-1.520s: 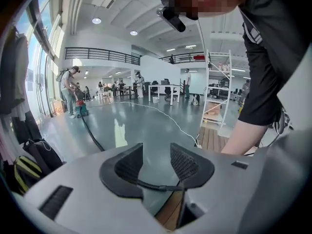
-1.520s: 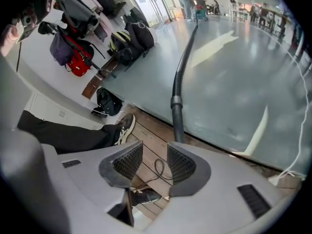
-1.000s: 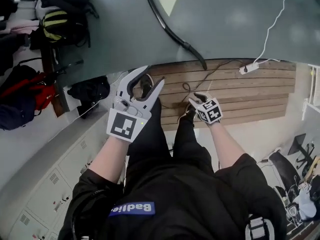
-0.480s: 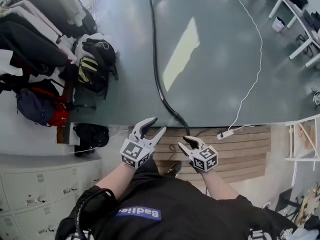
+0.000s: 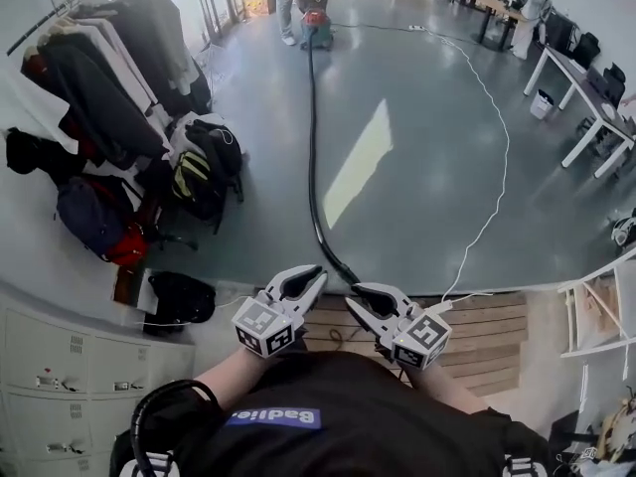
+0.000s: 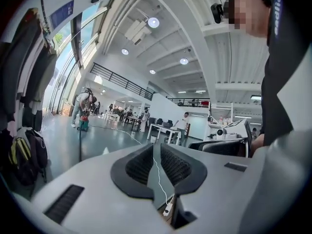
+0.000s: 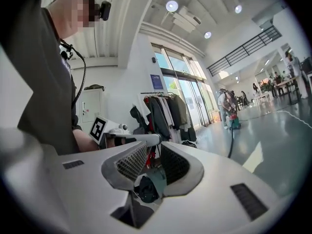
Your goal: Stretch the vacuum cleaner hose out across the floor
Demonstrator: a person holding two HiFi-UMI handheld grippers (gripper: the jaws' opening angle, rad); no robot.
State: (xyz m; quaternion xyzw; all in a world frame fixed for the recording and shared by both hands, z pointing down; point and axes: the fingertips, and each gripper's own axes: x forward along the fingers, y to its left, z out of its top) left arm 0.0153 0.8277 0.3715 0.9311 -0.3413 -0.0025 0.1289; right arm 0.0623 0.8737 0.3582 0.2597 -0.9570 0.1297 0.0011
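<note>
Black hose (image 5: 310,147), grey-green floor (image 5: 427,117), white cable (image 5: 508,152), brown plank decking (image 5: 497,336), yellow-striped black backpack (image 5: 194,182)

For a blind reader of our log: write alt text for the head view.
A black vacuum hose lies stretched across the grey floor to a distant vacuum cleaner. In front, the left gripper and right gripper hang empty, their fingers having just closed partway.

The left claw (image 5: 313,284) and right claw (image 5: 354,301) rise from pointing down at the wooden platform (image 5: 497,336) to level. Both sets of jaws have just been closing, empty. The view lifts: the hose (image 5: 311,167) now shows up to the vacuum cleaner (image 5: 316,30).
</note>
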